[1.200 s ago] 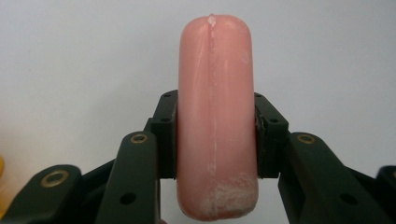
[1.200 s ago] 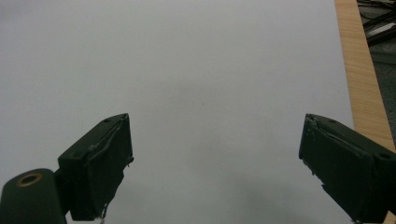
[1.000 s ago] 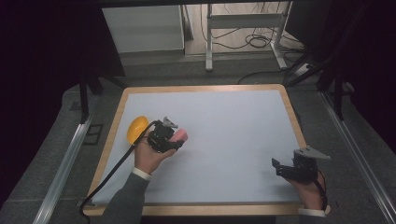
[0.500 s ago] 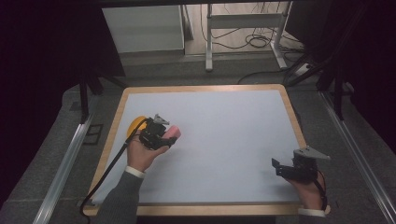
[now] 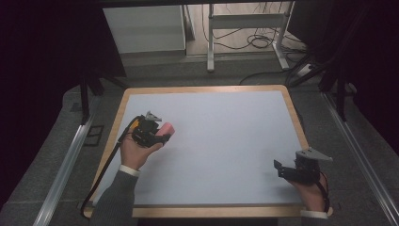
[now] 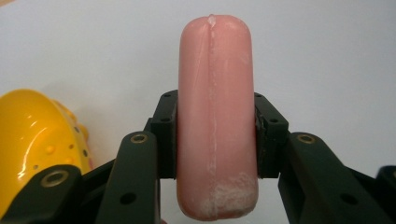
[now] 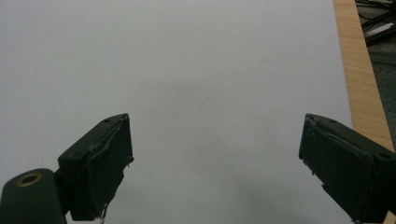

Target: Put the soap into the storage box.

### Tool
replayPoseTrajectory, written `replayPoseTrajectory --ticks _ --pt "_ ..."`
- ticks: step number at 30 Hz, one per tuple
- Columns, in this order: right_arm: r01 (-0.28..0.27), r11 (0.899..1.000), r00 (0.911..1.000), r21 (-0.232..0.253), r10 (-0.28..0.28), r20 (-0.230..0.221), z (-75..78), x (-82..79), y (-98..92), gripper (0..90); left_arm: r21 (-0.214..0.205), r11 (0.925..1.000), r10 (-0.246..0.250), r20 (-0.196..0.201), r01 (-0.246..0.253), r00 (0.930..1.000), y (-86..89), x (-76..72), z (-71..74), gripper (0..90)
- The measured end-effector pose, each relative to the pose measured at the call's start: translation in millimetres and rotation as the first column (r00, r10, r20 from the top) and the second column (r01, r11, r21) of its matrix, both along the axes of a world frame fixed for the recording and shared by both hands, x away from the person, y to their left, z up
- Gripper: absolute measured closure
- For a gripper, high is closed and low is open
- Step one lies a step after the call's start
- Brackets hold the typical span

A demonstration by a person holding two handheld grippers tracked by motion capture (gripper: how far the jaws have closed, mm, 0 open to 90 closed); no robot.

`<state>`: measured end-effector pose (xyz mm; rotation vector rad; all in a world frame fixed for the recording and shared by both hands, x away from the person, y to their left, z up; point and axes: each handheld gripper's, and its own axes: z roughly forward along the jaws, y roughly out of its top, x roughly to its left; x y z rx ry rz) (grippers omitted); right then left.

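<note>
While left gripper (image 6: pixel 215 135) clamps pink sausage (image 6: pixel 215 121), near table's left edge (image 5: pixel 114 123), yellow toy (image 6: pixel 37 135) perhaps touching.

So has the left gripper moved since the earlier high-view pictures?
Yes. The left gripper, shut on the pink sausage, has drifted left toward the table's wooden left edge and now covers most of the yellow toy.

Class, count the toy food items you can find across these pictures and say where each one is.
2. A pink sausage is clamped in the left claw. A yellow toy lies on the table beside it. Others may be hidden behind the hand.
</note>
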<state>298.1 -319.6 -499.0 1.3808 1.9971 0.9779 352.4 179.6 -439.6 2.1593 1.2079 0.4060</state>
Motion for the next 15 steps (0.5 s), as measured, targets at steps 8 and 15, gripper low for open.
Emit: replayPoseTrajectory --ticks 8,15 --pt "0.0 1.0 1.0 -0.002 0.0 0.0 -0.2 -0.1 1.0 9.3 -0.011 0.9993 0.037 0.01 -0.037 0.9993 14.0 2.2 4.9 60.4" --pt "-0.001 1.0 1.0 -0.001 0.001 -0.001 -0.5 0.3 0.8 9.3 -0.008 0.9976 0.069 0.017 -0.069 0.9975 26.9 6.8 9.4 60.4"
